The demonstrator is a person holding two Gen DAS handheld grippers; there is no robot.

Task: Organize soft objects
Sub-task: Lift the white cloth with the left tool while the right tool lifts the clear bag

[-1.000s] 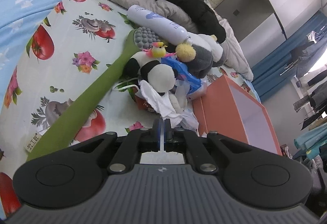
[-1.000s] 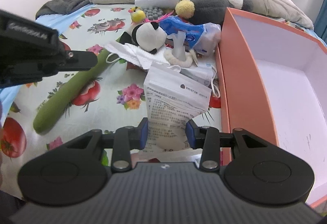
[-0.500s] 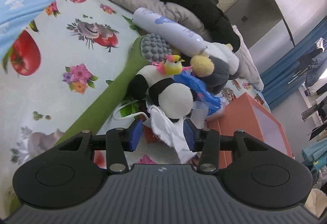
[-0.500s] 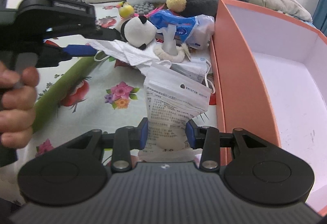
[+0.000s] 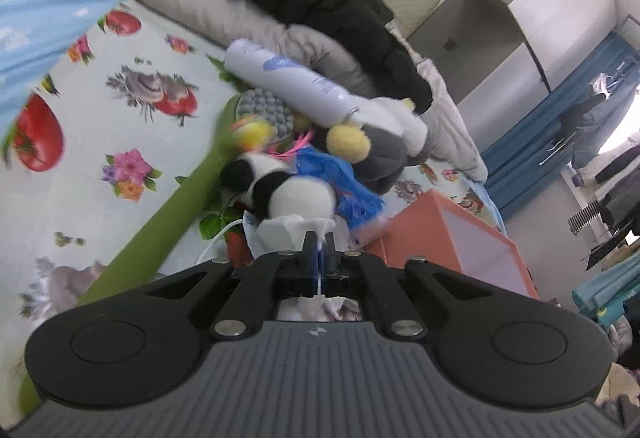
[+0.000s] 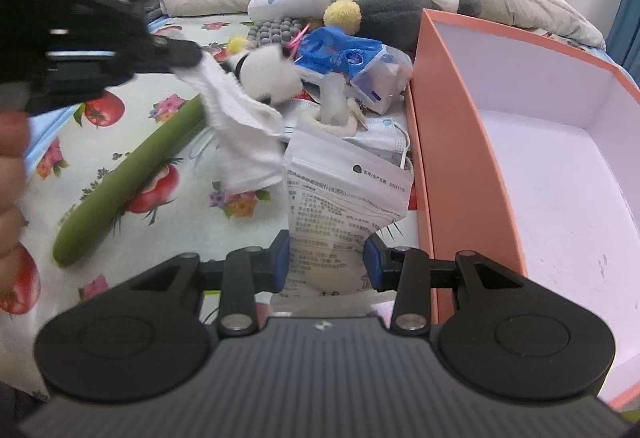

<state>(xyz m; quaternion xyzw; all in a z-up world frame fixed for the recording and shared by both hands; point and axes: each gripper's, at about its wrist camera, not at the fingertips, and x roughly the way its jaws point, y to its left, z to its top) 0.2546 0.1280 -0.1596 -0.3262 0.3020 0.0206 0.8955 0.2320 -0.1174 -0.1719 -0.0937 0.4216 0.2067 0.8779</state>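
Left gripper [image 6: 188, 56] jaws pinch a white cloth [image 6: 240, 126], possibly a sock, hanging above the bed [image 6: 120, 142] beside the panda plush [image 6: 268, 78]; right gripper [image 6: 325, 264] jaws clamp a white pouch [image 6: 344, 198] near the orange box [image 6: 452, 142].

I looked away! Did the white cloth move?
Yes. The white cloth was flat by the panda; now the left gripper lifts it off the bed.

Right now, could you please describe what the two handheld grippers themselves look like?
Both match: a grey ribbed body with a small pale logo, two round black discs at the sides, and black linkage arms with silver pivot screws. The fingers end in blue pads, as on the right gripper and left gripper. No cables or sleeves show.
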